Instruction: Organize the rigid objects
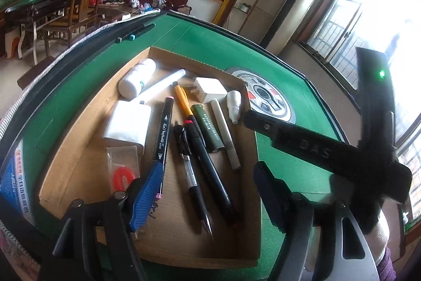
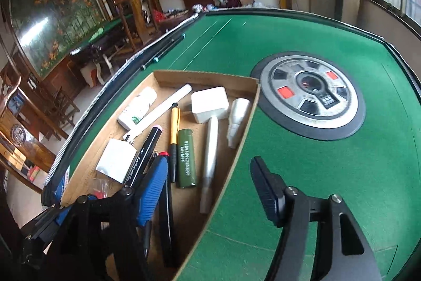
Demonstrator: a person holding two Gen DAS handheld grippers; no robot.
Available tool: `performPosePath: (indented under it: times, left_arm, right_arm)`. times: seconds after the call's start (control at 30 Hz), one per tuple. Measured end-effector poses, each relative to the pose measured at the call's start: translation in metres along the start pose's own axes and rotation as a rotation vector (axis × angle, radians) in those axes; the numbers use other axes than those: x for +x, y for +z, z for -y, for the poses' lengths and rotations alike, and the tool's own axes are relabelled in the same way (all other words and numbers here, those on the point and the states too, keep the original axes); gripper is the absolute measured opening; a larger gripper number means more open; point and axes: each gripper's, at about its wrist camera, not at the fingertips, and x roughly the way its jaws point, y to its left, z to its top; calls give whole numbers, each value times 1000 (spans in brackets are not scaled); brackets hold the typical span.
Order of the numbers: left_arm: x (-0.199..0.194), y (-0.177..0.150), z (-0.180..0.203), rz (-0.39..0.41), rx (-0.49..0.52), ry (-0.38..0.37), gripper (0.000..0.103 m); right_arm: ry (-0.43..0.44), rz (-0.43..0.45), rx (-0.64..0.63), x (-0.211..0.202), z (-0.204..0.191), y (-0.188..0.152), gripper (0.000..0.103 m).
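**Tongs gape over the pen box**

Left wrist: left tongs (image 1: 208, 191) spread wide, empty, above pens (image 1: 202, 149) lying in the box (image 1: 63, 175) on the table (image 1: 284, 65).

Right wrist: right tongs (image 2: 210, 183) wide apart, empty, straddling the box's right wall; lighter (image 2: 186, 159) inside.

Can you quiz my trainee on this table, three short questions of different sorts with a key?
1. True or false: the green lighter lies inside the cardboard tray.
2. Multiple choice: the two dark pens outside the tray lie A) on the round hub, B) near the table's far edge, C) between the right gripper's fingers.
3. Fill in: both the left gripper and the right gripper are ____.

Key: 1 true; 2 B; 3 open.
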Motion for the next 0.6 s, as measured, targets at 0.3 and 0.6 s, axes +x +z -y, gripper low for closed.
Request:
performPosePath:
  times: [0.3,0.6]
  left_arm:
    - [-37,-10,42,223,136,252,88]
    - [-115,-37,68,713,127,468,102]
  right_arm:
    - [-79,68,44,-29,33,-33,74]
    - [-134,151,72,-57,49,-67,75]
